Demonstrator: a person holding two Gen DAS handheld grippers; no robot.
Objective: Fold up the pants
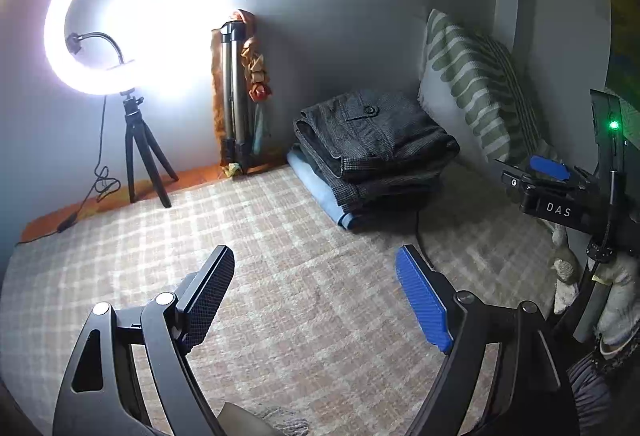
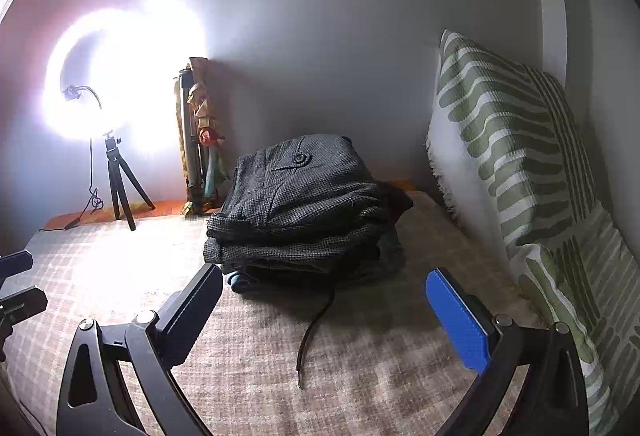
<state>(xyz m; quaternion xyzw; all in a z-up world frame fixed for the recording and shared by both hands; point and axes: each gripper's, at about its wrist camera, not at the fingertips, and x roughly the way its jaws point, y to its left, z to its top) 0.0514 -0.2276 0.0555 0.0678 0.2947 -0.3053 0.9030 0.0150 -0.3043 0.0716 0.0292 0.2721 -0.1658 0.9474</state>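
Note:
Folded dark grey check pants [image 1: 372,140] lie on top of a stack, over a light blue folded garment [image 1: 320,188], at the back of the plaid bed cover [image 1: 280,276]. The same stack shows in the right wrist view [image 2: 304,204], with a dark drawstring [image 2: 314,332] trailing toward me. My left gripper [image 1: 316,268] is open and empty above the bed cover, short of the stack. My right gripper [image 2: 324,288] is open and empty, just in front of the stack. The right gripper's body also shows at the right edge of the left wrist view [image 1: 560,196].
A bright ring light on a small tripod [image 1: 120,16] stands at the back left with its cable on the bed edge. A folded tripod [image 1: 236,96] leans on the wall. A green-and-white pillow [image 2: 520,164] leans on the wall right of the stack.

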